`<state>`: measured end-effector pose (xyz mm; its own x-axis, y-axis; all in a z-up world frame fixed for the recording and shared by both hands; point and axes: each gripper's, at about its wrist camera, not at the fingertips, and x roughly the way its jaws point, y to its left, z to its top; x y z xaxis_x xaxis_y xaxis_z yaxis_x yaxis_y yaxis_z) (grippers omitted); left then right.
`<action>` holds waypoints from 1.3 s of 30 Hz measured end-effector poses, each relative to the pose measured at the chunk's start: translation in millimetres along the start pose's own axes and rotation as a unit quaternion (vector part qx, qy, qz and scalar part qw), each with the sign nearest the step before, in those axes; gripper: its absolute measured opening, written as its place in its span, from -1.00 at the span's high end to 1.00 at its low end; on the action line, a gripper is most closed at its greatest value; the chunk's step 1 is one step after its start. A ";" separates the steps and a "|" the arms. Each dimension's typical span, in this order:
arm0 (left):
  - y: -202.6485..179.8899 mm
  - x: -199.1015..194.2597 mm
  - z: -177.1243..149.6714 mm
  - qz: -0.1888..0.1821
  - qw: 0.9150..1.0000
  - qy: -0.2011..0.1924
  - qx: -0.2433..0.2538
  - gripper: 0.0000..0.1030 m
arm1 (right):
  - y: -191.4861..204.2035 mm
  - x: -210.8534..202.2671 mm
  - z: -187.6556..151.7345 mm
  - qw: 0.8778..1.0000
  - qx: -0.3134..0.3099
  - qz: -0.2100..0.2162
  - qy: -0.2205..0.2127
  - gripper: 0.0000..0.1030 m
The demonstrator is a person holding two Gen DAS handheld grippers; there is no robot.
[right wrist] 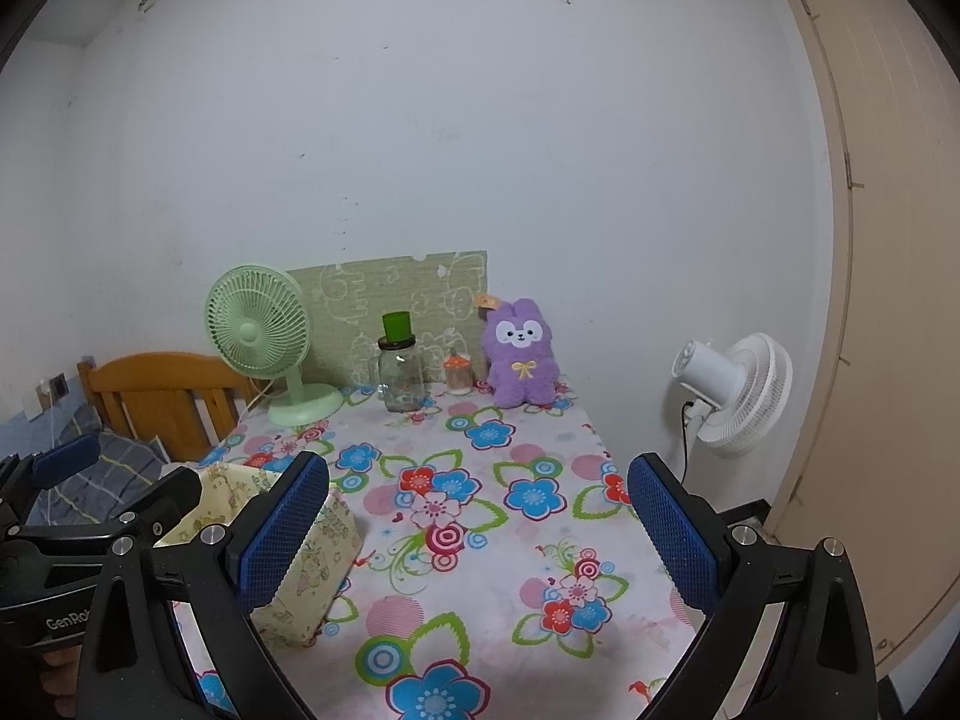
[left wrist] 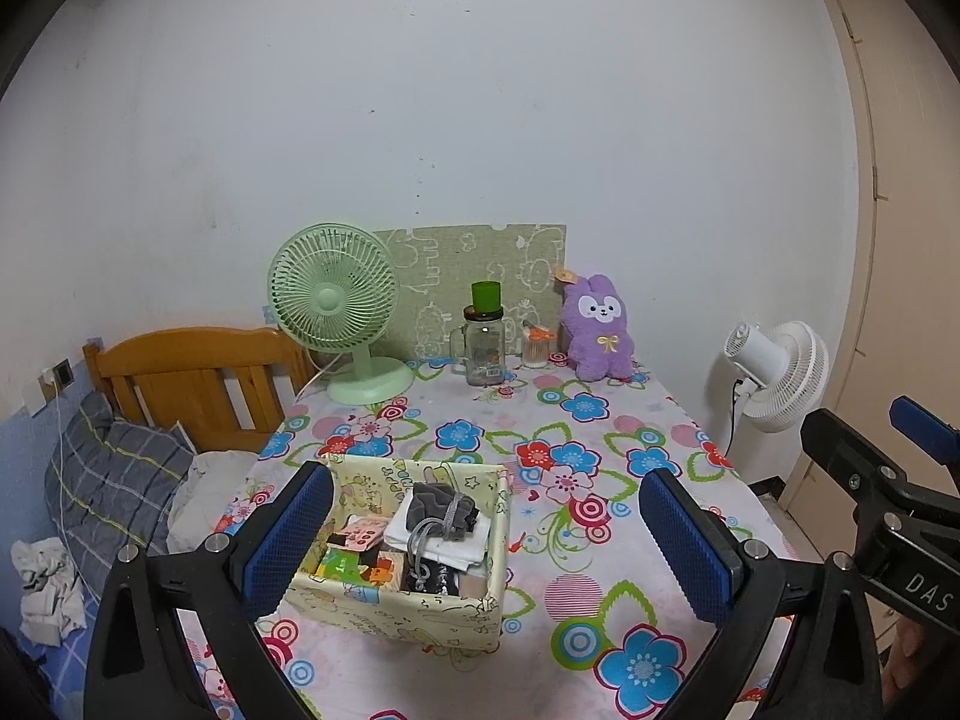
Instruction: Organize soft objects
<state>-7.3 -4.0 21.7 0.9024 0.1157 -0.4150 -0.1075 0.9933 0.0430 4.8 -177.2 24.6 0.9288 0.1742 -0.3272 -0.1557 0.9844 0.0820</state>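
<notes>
A pale yellow fabric storage box [left wrist: 396,609] stands on the flowered tablecloth [left wrist: 600,480], holding a grey drawstring pouch [left wrist: 435,507], white folded cloth [left wrist: 441,543] and small colourful items. A purple plush bunny [left wrist: 597,330] sits upright at the table's far edge against the wall. My left gripper [left wrist: 489,546] is open and empty, held above the table just behind the box. My right gripper [right wrist: 480,540] is open and empty, to the right of the box [right wrist: 300,570]. The bunny also shows in the right wrist view [right wrist: 521,357].
A green desk fan [left wrist: 336,306], a glass jar with a green cup on top [left wrist: 483,348] and a small jar [left wrist: 534,348] stand along the back. A white floor fan [left wrist: 774,372] stands right of the table. A bed with a wooden headboard [left wrist: 192,378] lies to the left.
</notes>
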 end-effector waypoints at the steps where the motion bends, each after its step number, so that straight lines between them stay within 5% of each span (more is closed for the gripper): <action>1: 0.4 -0.1 0.1 0.000 1.000 0.000 0.000 -0.99 | 0.0 0.3 0.1 1.000 0.000 0.000 0.000 -0.96; 39: 8.5 6.1 0.3 0.002 1.000 0.004 -0.002 -0.99 | 6.0 6.8 -1.6 1.000 0.001 0.002 0.009 -0.96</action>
<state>-2.6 5.1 19.8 0.8982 0.1199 -0.4229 -0.1132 0.9927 0.0411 9.6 -170.1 21.4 0.9218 0.1787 -0.3440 -0.1591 0.9836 0.0845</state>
